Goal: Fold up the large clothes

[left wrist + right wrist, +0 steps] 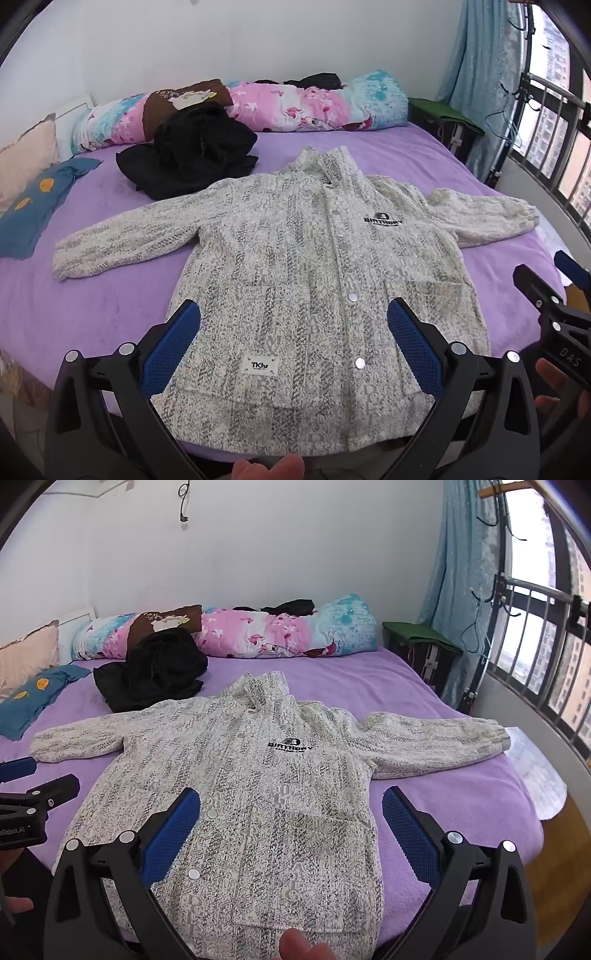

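Across the purple bed sheet a cream-and-grey speckled snap-button jacket lies flat, front up, collar toward the wall, both sleeves spread out to the sides and its hem at the near edge of the bed. Against the wall a long roll of pink-and-blue floral bedding runs along the far side of the bed. A heap of black clothes sits just beyond the jacket's left shoulder, close to that sleeve but apart from it. A blue pillow with yellow fruit prints lies at the far left, a peach pillow behind it. A teal curtain hangs at the right, beside a barred window.

My left gripper hangs over the jacket's lower front, blue pads spread wide, gripping nothing. My right gripper hovers over the right pocket area, jaws equally wide apart, holding nothing. A black chest logo and a small white hem label show on the jacket.
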`<state>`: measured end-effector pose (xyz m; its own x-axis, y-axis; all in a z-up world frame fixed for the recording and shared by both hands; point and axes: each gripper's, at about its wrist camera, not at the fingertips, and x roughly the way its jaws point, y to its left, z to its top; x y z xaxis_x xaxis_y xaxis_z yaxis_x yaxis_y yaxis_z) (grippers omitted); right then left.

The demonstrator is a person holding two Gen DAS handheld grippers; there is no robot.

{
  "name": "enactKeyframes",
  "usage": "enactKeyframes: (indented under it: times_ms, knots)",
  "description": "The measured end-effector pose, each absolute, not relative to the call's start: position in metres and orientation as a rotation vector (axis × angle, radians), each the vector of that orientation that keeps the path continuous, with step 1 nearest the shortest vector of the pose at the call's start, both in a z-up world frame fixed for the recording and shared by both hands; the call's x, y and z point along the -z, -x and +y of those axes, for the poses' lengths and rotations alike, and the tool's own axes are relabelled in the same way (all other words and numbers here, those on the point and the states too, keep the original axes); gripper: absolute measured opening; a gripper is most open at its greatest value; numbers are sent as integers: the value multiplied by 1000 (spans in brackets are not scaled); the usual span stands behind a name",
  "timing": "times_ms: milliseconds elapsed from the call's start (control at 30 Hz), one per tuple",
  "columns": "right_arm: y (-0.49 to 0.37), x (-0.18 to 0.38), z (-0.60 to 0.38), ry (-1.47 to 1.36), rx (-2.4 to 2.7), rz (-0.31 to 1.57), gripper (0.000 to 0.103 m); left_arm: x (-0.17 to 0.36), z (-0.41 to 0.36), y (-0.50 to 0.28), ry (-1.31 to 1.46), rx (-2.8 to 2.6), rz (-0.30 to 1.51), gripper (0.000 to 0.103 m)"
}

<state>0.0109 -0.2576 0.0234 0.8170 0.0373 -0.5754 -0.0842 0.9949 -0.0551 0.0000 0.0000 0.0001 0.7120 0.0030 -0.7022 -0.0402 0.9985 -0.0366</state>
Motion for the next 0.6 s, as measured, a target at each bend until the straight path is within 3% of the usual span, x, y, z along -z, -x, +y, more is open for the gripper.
enactKeyframes:
  times_ms: [600]
  knots:
    - [-10,-21,-256,73,-63,620,97,3,-3,-1,38,-25,786,97]
